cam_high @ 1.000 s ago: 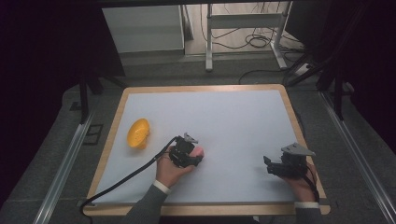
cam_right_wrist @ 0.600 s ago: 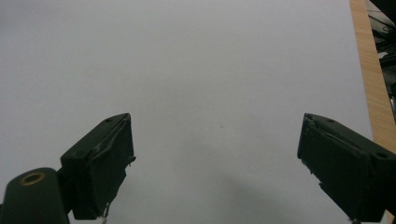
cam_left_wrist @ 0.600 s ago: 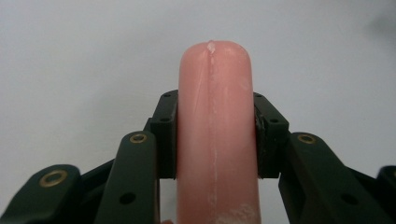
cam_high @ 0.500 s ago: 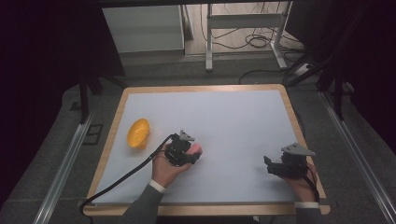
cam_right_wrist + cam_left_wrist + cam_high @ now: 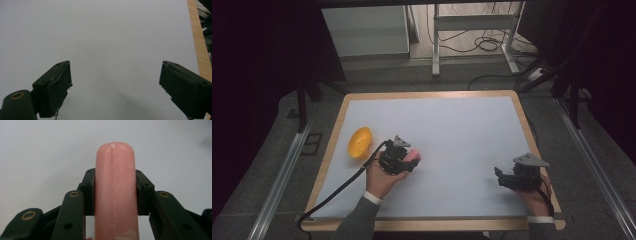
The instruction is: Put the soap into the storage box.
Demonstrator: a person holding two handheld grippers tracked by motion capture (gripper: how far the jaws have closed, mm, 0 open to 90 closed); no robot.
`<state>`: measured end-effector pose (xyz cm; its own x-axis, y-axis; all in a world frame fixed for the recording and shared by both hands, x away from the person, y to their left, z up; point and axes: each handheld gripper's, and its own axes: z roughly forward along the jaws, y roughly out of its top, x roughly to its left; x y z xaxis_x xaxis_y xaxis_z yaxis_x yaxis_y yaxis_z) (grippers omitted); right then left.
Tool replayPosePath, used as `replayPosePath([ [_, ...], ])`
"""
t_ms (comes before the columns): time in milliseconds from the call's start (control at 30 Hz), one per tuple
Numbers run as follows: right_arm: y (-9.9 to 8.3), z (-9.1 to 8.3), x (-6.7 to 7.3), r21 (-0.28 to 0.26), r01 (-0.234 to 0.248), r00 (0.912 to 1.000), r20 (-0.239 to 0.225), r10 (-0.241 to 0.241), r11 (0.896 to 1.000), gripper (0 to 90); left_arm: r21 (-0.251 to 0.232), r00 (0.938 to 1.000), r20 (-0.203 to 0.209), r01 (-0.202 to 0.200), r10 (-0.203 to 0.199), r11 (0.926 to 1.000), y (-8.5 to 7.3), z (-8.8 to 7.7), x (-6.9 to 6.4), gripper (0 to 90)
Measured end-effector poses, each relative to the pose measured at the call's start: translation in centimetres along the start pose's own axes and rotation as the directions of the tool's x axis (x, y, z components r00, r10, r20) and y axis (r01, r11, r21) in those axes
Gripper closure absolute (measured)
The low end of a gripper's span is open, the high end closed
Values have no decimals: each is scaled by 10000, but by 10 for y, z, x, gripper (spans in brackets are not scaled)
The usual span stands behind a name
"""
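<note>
Left gripper (image 5: 115,192) clamps a smooth pink sausage (image 5: 115,182).
Rounded tip and faint seam; glossy yellow bowl (image 5: 360,142) at its ten o'clock. Right gripper (image 5: 115,87) gapes over matte white table (image 5: 112,37).

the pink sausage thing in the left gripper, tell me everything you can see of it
The pink sausage is a smooth, pale pink cylinder with a rounded tip and a faint seam along its length; it looks like plastic or rubber. It points away along the jaws of the left hand-held gripper, whose black pads press on both of its sides. From above it juts out over the white table, right of the yellow bowl.
</note>
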<state>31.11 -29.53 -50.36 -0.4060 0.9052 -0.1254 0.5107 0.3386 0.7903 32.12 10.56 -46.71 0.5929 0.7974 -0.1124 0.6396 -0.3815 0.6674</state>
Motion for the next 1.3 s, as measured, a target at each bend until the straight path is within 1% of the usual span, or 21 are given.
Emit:
replayPosePath([
  [733, -1, 1, -1, 40, 10, 10000, 23, -10, 10000, 104, -310, 9990, -290, 331, -340, 9990, 0, -19, 21, 600],
  [867, -1, 1, -1, 51, 22, 10000, 24, -22, 10000, 104, -400, 9983, -338, 454, -468, 9982, -1, -22, 25, 600],
  [1133, -2, 2, -2, 94, -5, 10000, 31, 5, 10000, 104, -490, 9971, -507, 551, -575, 9973, 0, -29, 33, 600],
  [1300, -2, 2, -1, 103, 14, 10000, 32, -14, 9999, 104, -625, 9958, -605, 644, -682, 9960, 2, -32, 37, 600],
])
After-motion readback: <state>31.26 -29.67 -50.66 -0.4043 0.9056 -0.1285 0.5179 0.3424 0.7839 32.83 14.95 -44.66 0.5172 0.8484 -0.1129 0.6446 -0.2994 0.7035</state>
